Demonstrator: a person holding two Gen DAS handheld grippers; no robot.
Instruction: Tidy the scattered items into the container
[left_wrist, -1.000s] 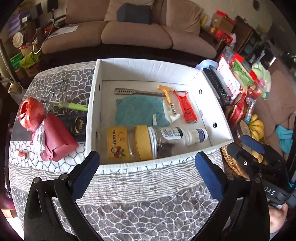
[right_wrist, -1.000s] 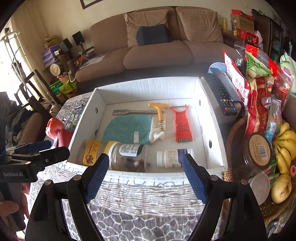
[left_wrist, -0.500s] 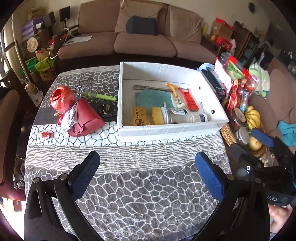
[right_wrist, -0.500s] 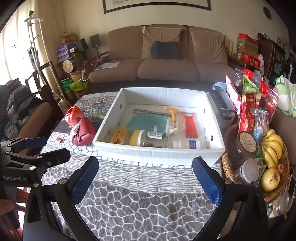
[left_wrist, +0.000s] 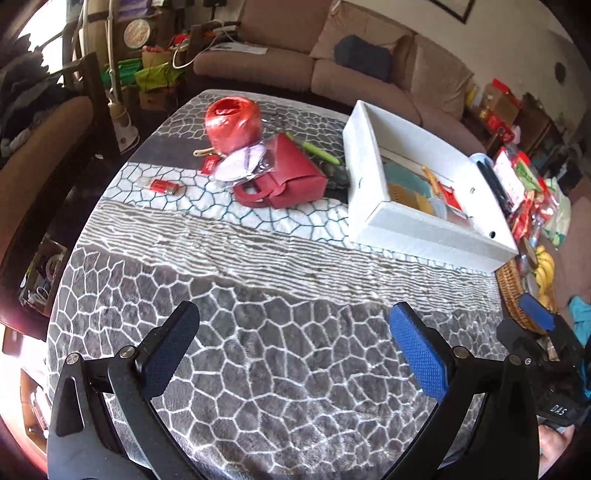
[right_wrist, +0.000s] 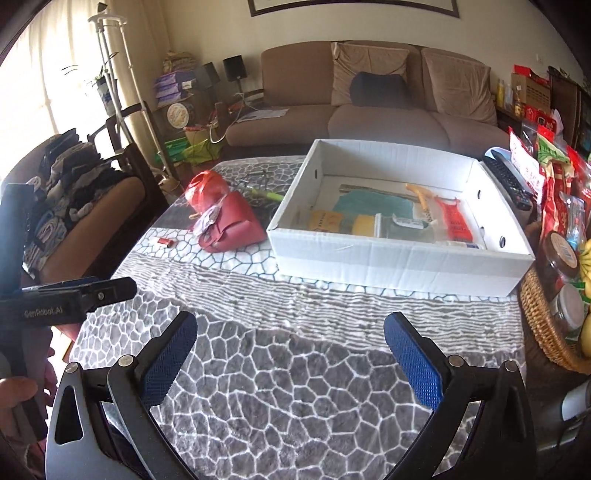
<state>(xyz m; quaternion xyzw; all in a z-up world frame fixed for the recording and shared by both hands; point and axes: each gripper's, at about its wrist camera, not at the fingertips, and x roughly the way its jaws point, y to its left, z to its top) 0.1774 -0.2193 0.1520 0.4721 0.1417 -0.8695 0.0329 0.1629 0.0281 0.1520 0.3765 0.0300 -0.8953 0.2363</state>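
Note:
A white cardboard box (left_wrist: 436, 232) (right_wrist: 399, 258) sits on the patterned tablecloth and holds a teal cloth (right_wrist: 369, 205), a jar (right_wrist: 402, 227), an orange corkscrew (right_wrist: 419, 192) and a red grater (right_wrist: 456, 221). Left of the box lie a red purse (left_wrist: 291, 181) (right_wrist: 236, 225), a red ball of string (left_wrist: 231, 122) (right_wrist: 205, 188), a green-handled tool (left_wrist: 319, 151) and a small red lighter (left_wrist: 164, 185) (right_wrist: 165, 242). My left gripper (left_wrist: 295, 354) and right gripper (right_wrist: 290, 354) are both open and empty, held above the near tablecloth, far from the box.
A wicker basket (right_wrist: 543, 325) with jars and bananas (left_wrist: 545, 267) stands at the right edge. Snack packets (right_wrist: 554, 184) and a remote (right_wrist: 508, 179) lie right of the box. A chair (right_wrist: 74, 206) stands left of the table, a sofa (right_wrist: 388, 110) behind.
Both grippers pulled back and up from the box's near wall. The left view has swung left, bringing the purse and string ball toward the middle.

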